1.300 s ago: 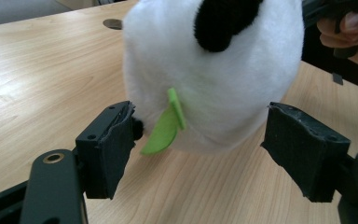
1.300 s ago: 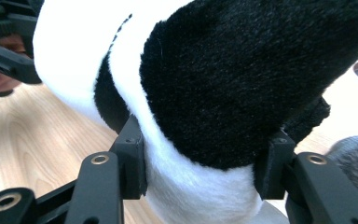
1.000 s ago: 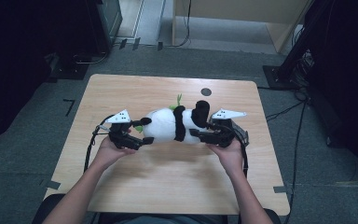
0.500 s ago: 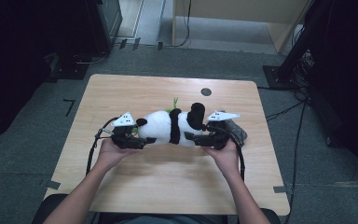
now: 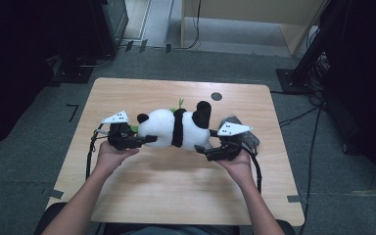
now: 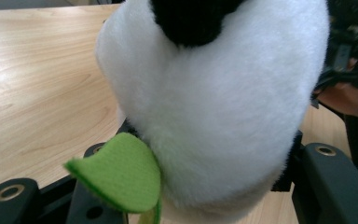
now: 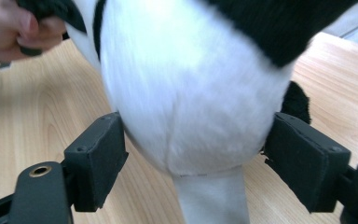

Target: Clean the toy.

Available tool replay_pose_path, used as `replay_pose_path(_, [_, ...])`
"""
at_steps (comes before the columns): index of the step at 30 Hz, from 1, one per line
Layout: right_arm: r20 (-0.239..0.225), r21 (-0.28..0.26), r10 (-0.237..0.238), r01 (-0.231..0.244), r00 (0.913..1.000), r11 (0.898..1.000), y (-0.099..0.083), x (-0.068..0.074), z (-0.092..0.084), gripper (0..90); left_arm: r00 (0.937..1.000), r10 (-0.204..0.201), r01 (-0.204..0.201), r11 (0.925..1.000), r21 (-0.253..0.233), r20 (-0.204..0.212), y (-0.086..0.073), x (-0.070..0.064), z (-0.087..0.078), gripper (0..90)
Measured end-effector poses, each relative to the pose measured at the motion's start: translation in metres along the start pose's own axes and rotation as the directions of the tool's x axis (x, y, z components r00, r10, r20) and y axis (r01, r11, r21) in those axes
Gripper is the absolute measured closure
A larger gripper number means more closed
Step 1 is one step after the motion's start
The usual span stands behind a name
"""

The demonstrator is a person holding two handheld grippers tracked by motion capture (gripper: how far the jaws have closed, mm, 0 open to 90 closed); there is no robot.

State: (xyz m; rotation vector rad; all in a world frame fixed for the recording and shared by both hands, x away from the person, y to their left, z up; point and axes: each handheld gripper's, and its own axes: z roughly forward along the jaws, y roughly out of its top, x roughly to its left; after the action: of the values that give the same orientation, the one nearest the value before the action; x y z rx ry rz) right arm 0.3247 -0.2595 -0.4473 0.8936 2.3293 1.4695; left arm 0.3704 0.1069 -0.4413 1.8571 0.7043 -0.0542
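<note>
Plush panda (image 5: 176, 128): black and white, it is lying on its side across the middle of the wooden table (image 5: 127, 93), its head toward the left gripper and its rear toward the right gripper.
Left gripper (image 5: 142, 141): its jaws have just been closing, and in the left gripper view they are squeezing the white head from both sides — it is grasping the panda. A green felt leaf (image 6: 121, 172) is hanging over the jaw on the left of that view.
Left hand (image 5: 111, 155): it is holding the gripper from below, the forearm is coming in from the lower left edge and the jaws are pointing right, roughly level.
Right gripper (image 5: 206, 152): its jaws have just been opening. In the right gripper view the white rear is sitting between the two black pads, which are lying just beside the fur without pressing it — released.
Right hand (image 5: 237, 166): it is cupping the gripper from below, the jaws are pointing left toward the panda.
Grey cloth (image 5: 242, 134): it is lying on the table just behind the right gripper.
</note>
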Motion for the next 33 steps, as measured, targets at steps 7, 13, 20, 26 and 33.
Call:
replay_pose_path(7, [-0.033,0.01,-0.071,0.072,0.9969,0.997,-0.009,0.0,0.006,18.4,0.9997,-0.015,0.014,0.9997,0.022,0.022,0.003,0.001,0.001,45.9])
replay_pose_path(13, [0.04,0.016,-0.107,0.106,0.9935,0.994,-0.008,0.006,0.007,17.6,0.996,-0.069,0.069,0.9975,0.013,0.057,0.002,0.001,0.012,44.9])
replay_pose_path(20, [0.08,0.055,-0.028,0.024,0.9964,0.998,-0.008,0.002,0.005,34.7,0.986,-0.158,0.155,0.9866,0.051,0.054,-0.004,0.005,0.027,40.3])
replay_pose_path(26, [0.078,0.09,0.076,-0.083,0.994,0.992,-0.003,-0.002,0.0,45.4,0.9915,-0.125,0.123,0.9917,0.037,0.036,-0.007,0.008,0.03,23.4])
replay_pose_path(33, [0.046,0.115,0.2,-0.204,0.9787,0.972,0.004,-0.002,-0.002,46.7,0.9989,-0.046,0.046,0.9984,0.031,-0.005,-0.009,0.008,0.02,16.9])
